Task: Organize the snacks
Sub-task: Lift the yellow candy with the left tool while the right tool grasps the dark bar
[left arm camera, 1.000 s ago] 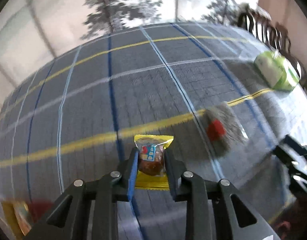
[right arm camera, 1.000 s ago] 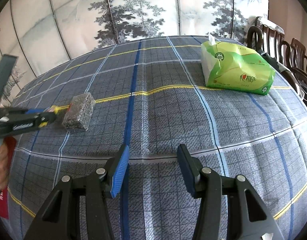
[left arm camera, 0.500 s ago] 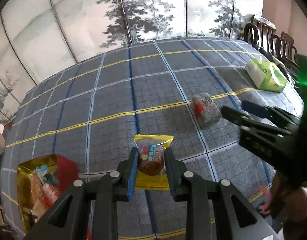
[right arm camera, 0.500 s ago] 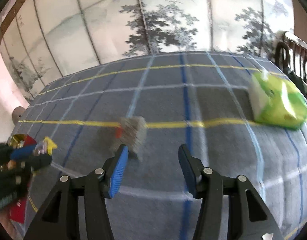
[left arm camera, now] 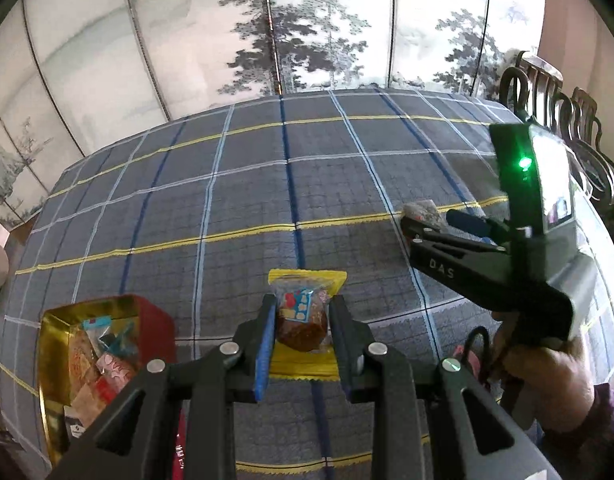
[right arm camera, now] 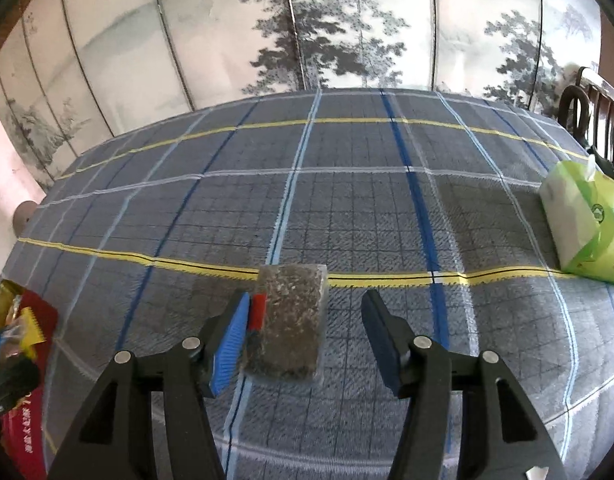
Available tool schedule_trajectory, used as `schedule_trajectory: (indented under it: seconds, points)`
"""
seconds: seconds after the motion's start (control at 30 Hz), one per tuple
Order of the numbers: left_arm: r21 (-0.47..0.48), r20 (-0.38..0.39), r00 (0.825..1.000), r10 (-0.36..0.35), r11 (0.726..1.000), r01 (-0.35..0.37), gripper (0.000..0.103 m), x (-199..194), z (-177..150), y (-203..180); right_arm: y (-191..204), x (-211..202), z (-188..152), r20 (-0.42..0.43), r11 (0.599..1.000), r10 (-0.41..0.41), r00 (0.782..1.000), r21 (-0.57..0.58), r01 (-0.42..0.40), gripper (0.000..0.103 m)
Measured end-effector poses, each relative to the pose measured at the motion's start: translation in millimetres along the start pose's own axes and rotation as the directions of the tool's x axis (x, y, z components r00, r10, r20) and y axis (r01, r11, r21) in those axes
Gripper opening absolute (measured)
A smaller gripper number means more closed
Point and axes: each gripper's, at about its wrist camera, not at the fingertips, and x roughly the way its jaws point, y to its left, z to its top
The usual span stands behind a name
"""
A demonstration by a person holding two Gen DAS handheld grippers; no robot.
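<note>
snack packet (left arm camera: 303,322), yellow-edged with a clear window over a brown cake, sits at lower centre of the left wrist view, clenched between the two fingers of the left gripper (left arm camera: 301,334) above the plaid tablecloth (left arm camera: 227,200). at lower left of the same view stands an open red tin (left arm camera: 87,356) with a gold lining, partly filled with wrapped snacks. at right, the right gripper (left arm camera: 427,226) reaches in from the frame edge, held by a hand (left arm camera: 555,380); a green light glows on its body, and its tips lie beside a grey snack bar (left arm camera: 423,210), mostly hidden from this side.

the right wrist view shows that bar in full: a grey speckled snack bar (right arm camera: 289,320) in clear wrap with a red tag on its left end, lying on the cloth at lower centre. the right gripper (right arm camera: 307,336) is spread wide around it; the blue left pad (right arm camera: 231,340) is at or just beside the tagged end, while the right finger stands well apart from the bar. only this view shows the green tissue pack (right arm camera: 587,224) at right. the tin (right arm camera: 23,320) and the yellow packet (right arm camera: 25,330) appear only as slivers at the lower left edge.
</note>
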Motion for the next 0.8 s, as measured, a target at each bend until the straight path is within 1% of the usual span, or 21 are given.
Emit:
schedule_trajectory:
  seconds: [0.07,0.13,0.2,0.23,0.27,0.37,0.47,0.67,0.8]
  points:
    - [-0.005,0.004,1.000,0.005,1.000,-0.005,0.027,-2.8,-1.4,2.3,-1.1,6.2,0.5,-0.014,1.000,-0.006,1.000,0.002,0.006,0.054]
    - [-0.012,0.005,1.000,0.005,1.000,-0.005,0.027,-4.3,-2.1,4.4,1.2,6.5,0.6,-0.009,1.000,-0.021,1.000,-0.013,0.021,0.054]
    - [-0.022,0.005,1.000,0.004,1.000,-0.004,0.027,-6.4,-3.8,5.7,4.9,7.8,0.3,-0.007,0.999,-0.033,0.999,-0.031,0.033,0.048]
    - [-0.028,0.007,1.000,0.007,1.000,-0.006,0.027,-8.4,-5.0,7.0,5.8,8.3,0.4,-0.007,0.998,-0.041,0.999,-0.039,0.041,0.037]
    - [-0.029,0.008,1.000,0.007,1.000,-0.007,0.027,-9.6,-5.2,8.0,7.0,8.5,1.0,-0.006,0.998,-0.049,0.999,-0.047,0.049,0.033]
    - [-0.034,0.013,1.000,0.013,0.999,-0.013,0.027,-15.8,-7.8,10.5,7.2,8.0,0.9,-0.007,0.997,-0.046,0.999,-0.058,0.046,0.032]
    - [-0.047,0.018,1.000,0.020,0.999,-0.019,0.027,-24.3,-12.6,16.3,8.3,1.2,-5.2,-0.007,0.997,0.006,1.000,-0.075,-0.006,0.032]
    - [-0.087,0.012,0.999,0.032,0.996,-0.031,0.027,-38.3,-26.7,31.5,16.7,-28.5,-36.5,0.004,0.996,0.055,0.998,-0.072,-0.055,0.032]
    - [-0.108,0.009,0.999,0.039,0.993,-0.038,0.027,-50.3,-40.1,39.9,22.9,-48.1,-56.6,0.008,0.995,0.063,0.998,-0.078,-0.062,0.032]
